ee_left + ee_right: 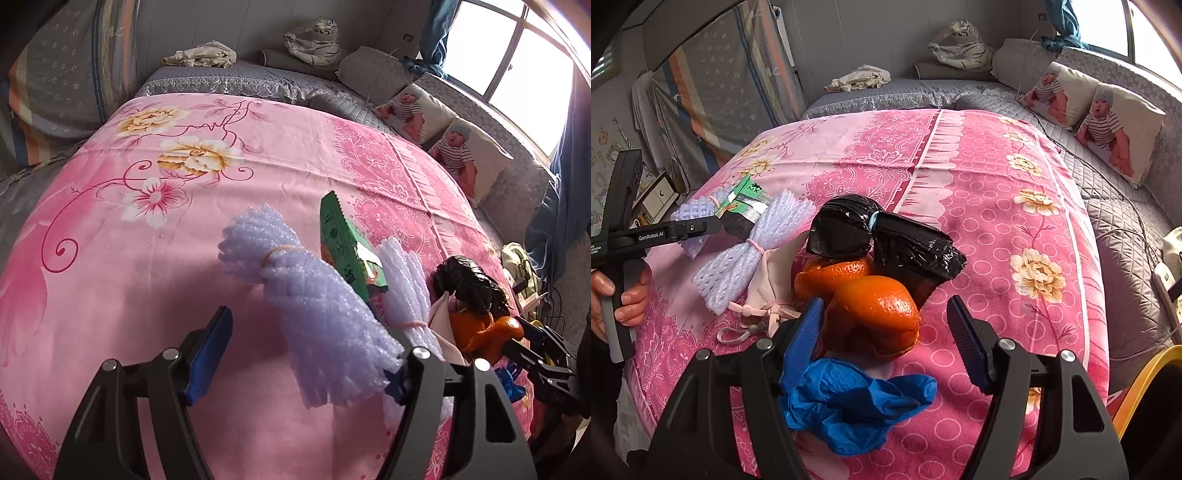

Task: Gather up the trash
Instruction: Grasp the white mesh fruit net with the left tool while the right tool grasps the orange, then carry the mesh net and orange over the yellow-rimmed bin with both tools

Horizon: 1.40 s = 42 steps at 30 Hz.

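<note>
While half open, left tool (308, 363) straddles foam netting (325, 325), right pad touching.

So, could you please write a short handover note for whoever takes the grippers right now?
Left gripper: fingers open around the lavender foam net, not clamped on it.
Right gripper: open around the orange peel, not clamped.
On the pink bedspread: second foam net, green wrapper, black bags, pink mask, blue glove.
Done: nothing lifted yet.
Left: grip and collect every piece.
</note>
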Tool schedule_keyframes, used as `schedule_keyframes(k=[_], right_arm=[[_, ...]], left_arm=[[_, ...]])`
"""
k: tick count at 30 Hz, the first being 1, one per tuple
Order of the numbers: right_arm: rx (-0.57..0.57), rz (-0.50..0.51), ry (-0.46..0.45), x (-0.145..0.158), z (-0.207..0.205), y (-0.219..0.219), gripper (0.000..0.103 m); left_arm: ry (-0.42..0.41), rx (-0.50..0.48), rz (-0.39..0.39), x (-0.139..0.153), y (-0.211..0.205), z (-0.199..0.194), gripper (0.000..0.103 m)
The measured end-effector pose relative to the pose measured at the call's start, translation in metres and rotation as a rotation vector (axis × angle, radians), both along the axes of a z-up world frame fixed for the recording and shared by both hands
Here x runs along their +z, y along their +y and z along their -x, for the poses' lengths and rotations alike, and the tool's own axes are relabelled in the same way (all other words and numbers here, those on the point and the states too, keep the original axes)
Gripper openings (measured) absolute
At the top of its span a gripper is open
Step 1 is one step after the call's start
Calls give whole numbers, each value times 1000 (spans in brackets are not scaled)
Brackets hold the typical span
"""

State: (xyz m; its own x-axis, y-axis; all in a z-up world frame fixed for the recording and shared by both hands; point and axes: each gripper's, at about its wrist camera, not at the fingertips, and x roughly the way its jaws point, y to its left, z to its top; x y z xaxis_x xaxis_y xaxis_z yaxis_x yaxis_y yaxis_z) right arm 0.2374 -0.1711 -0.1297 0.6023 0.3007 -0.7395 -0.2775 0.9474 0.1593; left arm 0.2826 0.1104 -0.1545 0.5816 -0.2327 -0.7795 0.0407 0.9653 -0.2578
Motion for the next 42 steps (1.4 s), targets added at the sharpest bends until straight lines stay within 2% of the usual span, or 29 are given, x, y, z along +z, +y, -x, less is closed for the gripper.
schedule_keyframes(k=[1,5,15,19,25,42], right_arm=[[2,-4,5,-1,-2,0,65],[12,-27,31,-4,-7,1,63],[31,-54,65,-10,-14,6,48],[32,-48,55,-8,-13,6,40],[31,-48,47,-5,-12,3,33],[13,-75,-50,35,17,-10,32]], left_arm=[[6,0,4,-1,0,-1,65],[55,-7,29,-14,3,-7,42],[71,23,66,-20,15,-10,24],[55,23,58,-16,16,-7,21],[27,22,51,-5,16,2,20],[-91,-5,1,35,11,38,20]])
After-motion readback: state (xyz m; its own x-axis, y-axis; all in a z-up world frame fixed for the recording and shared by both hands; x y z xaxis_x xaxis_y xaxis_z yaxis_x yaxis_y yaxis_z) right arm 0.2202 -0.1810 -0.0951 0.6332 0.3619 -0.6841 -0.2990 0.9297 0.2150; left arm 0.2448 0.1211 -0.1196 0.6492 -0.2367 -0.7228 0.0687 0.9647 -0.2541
